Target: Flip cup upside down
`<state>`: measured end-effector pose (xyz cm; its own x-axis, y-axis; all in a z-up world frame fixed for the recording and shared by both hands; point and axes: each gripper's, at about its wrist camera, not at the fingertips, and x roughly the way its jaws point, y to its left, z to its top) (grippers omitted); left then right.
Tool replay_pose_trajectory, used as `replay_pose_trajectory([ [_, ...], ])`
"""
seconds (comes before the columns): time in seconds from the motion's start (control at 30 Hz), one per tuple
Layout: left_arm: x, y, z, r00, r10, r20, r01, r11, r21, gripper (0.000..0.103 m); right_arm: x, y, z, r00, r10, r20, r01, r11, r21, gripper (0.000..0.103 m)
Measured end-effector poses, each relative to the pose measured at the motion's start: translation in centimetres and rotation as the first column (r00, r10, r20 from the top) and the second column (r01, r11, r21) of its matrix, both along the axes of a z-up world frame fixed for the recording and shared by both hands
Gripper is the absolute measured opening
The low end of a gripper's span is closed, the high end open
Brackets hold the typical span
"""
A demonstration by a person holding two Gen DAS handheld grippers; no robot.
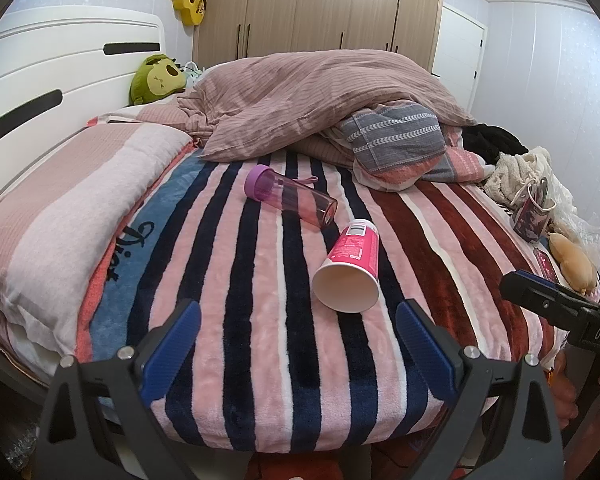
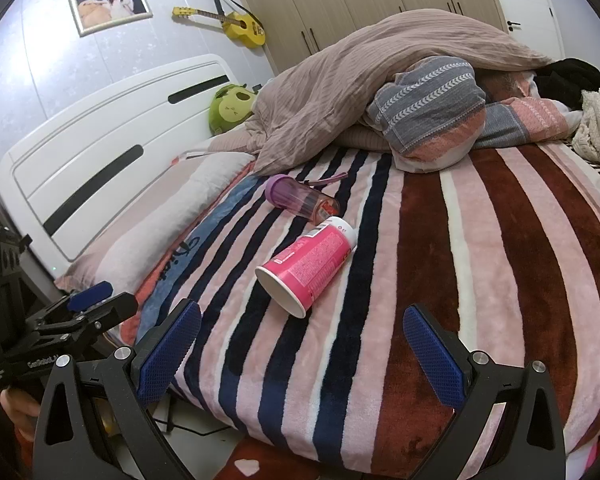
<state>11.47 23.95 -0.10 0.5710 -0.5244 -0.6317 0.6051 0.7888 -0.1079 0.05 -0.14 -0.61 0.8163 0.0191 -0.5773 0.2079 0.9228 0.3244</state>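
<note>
A pink paper cup (image 1: 350,264) lies on its side on the striped blanket (image 1: 260,340), its white open mouth toward me. It also shows in the right wrist view (image 2: 310,266), mouth toward the lower left. My left gripper (image 1: 298,320) is open and empty, short of the cup. My right gripper (image 2: 302,326) is open and empty, just short of the cup's mouth. The right gripper shows at the right edge of the left wrist view (image 1: 556,300). The left gripper shows at the left of the right wrist view (image 2: 88,304).
A clear purple-lidded bottle (image 1: 290,196) lies on its side beyond the cup. A heaped duvet (image 1: 320,92) and pillows fill the far bed. A mug (image 1: 534,216), clothes and a plush toy (image 1: 574,260) sit at the right edge. The headboard (image 1: 40,80) is to the left.
</note>
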Motion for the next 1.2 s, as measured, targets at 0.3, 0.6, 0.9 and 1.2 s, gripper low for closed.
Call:
replay_pose_trajectory([
  [0.3,0.0,-0.1,0.0,1.0,0.001,0.0,-0.001,1.0,0.001,0.097,0.0,0.0,0.0,1.0,0.0,0.0,0.0,1.0,0.003,0.102],
  [0.6,0.0,-0.1,0.0,1.0,0.001,-0.001,-0.001,1.0,0.002,0.097,-0.2,0.9,-0.5,1.0,0.002,-0.002,-0.002,1.0,0.008,0.102],
  [0.9,0.2,-0.1,0.0,1.0,0.002,-0.002,-0.002,1.0,0.004,0.097,-0.3,1.2,-0.7,1.0,0.001,-0.004,-0.001,1.0,0.008,0.102],
  [1.2,0.0,0.0,-0.2,1.0,0.004,-0.003,-0.004,1.0,0.007,0.097,-0.1,1.2,-0.9,1.0,0.002,-0.004,-0.002,1.0,0.012,0.102],
])
